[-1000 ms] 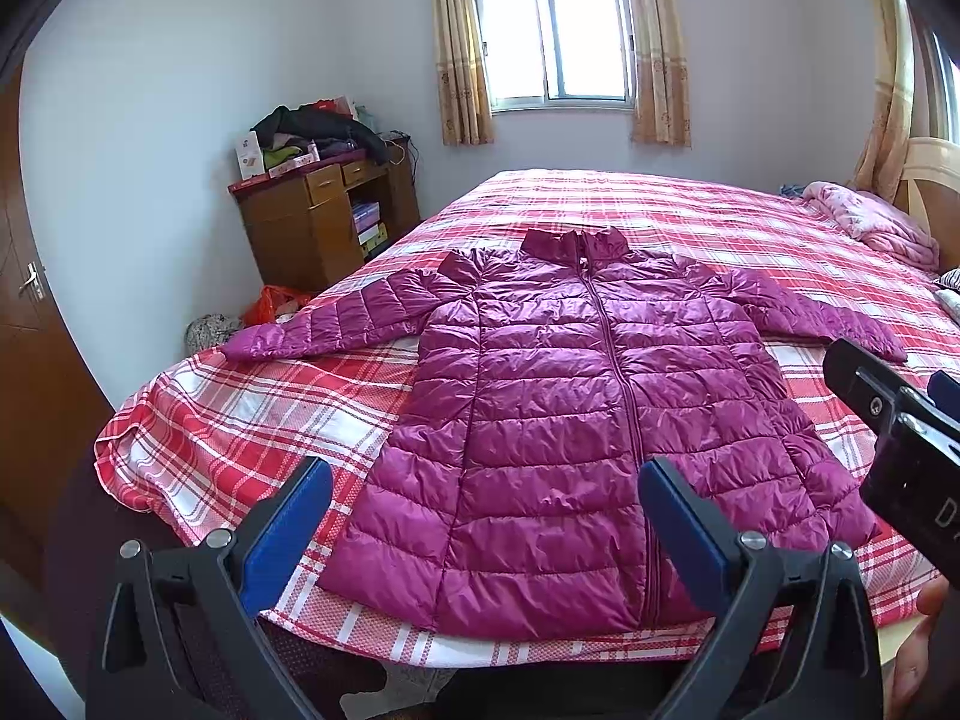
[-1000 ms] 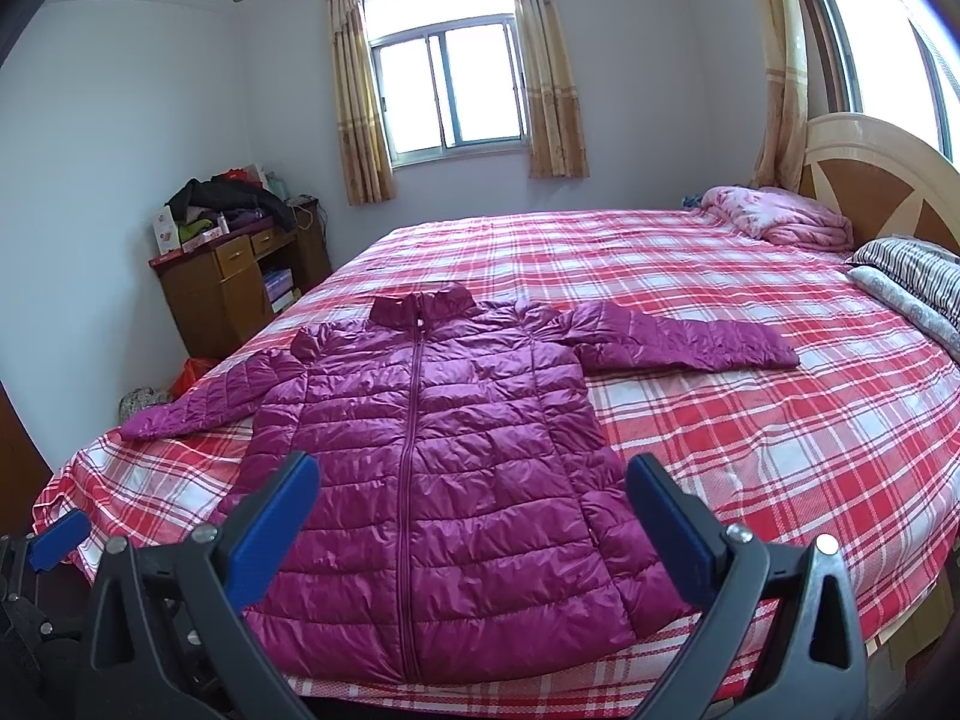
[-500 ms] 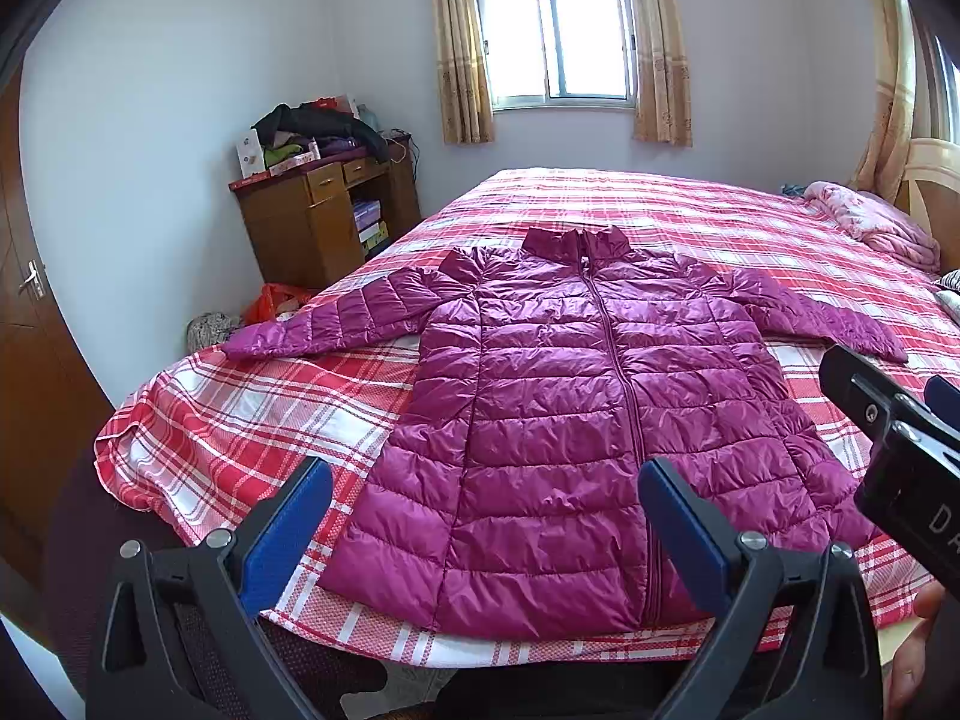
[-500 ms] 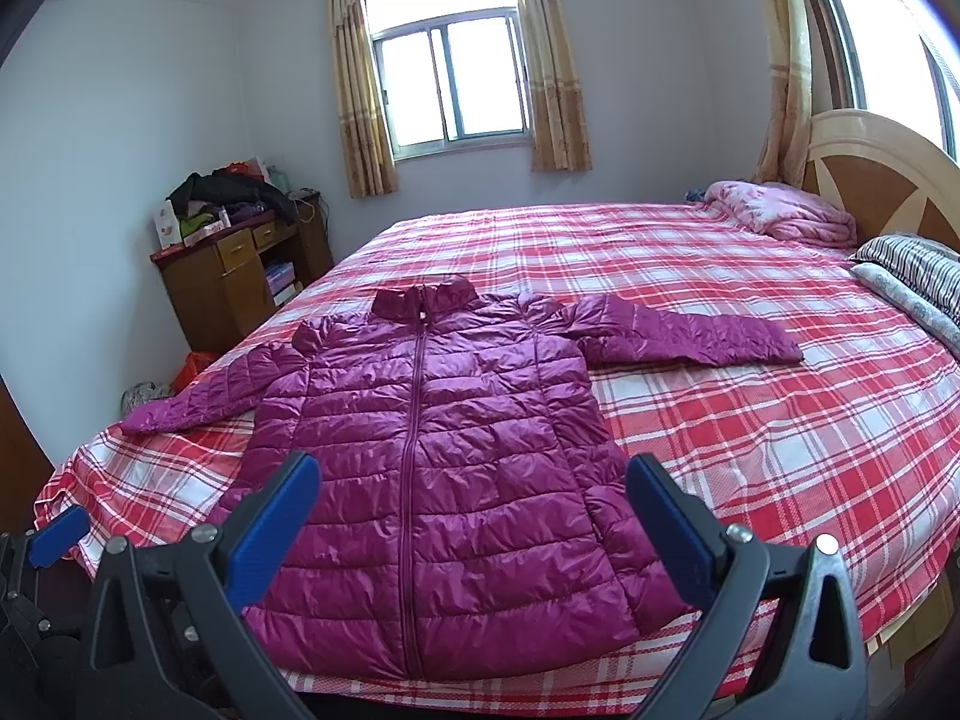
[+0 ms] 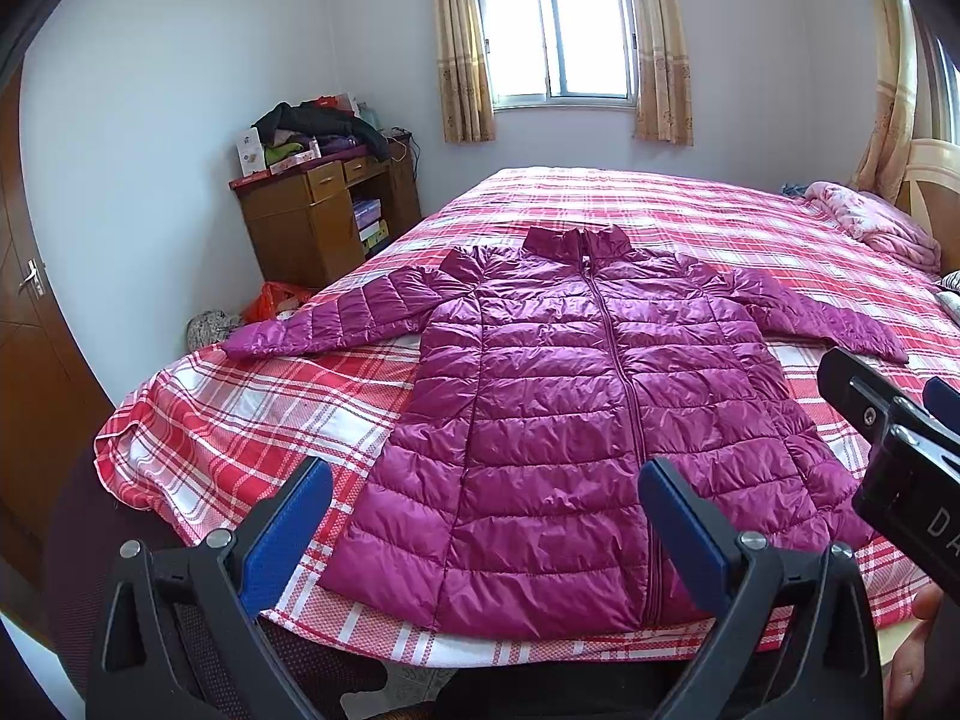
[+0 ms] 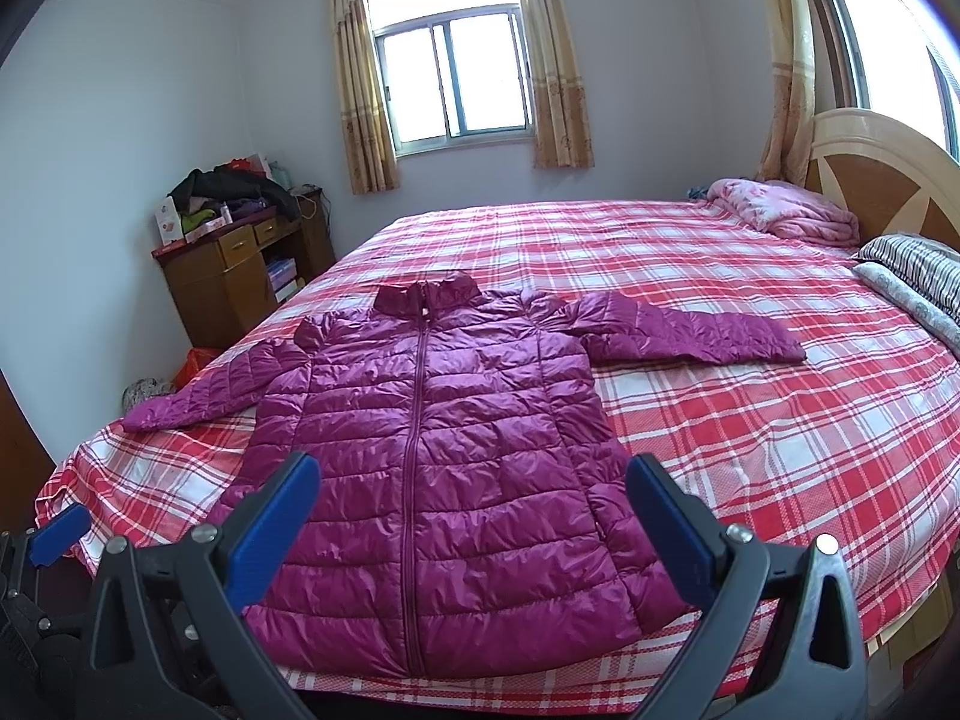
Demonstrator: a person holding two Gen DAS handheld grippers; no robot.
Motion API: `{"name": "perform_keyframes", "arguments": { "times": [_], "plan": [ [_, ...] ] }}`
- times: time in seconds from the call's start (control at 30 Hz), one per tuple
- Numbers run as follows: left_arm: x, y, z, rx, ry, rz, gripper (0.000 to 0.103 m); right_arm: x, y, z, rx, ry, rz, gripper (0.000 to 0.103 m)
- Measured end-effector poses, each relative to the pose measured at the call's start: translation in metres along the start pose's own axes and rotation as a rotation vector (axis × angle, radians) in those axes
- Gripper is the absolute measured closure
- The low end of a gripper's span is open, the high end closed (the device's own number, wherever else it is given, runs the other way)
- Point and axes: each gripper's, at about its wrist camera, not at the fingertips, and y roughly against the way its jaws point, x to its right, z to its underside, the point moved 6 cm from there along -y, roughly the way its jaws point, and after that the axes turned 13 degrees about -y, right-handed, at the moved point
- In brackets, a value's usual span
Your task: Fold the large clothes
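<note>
A magenta quilted puffer jacket (image 5: 576,408) (image 6: 444,456) lies flat and zipped on the red plaid bed (image 5: 252,408) (image 6: 750,420), collar toward the window, both sleeves spread sideways, hem at the near edge. My left gripper (image 5: 483,504) hangs open above the hem, blue pads wide apart, touching nothing. My right gripper (image 6: 471,492) is likewise open over the hem's right half. The right gripper's body (image 5: 894,456) shows at the right edge of the left wrist view.
A wooden cabinet (image 5: 318,222) piled with clothes stands left of the bed. A pink blanket (image 6: 786,216) and striped pillows (image 6: 918,276) lie by the headboard (image 6: 888,180). A brown door (image 5: 30,312) is far left. Bags (image 5: 270,306) sit on the floor.
Both grippers have drifted very slightly; the jacket lies as before and both stay open.
</note>
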Motion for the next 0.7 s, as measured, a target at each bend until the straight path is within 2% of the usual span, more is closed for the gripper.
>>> {"name": "perform_keyframes", "arguments": {
  "times": [0.7],
  "plan": [
    [0.0023, -0.0032, 0.0029, -0.012, -0.004, 0.005, 0.001, -0.0005, -0.0028, 0.0021, -0.022, 0.001, -0.001, 0.000]
  ]
}}
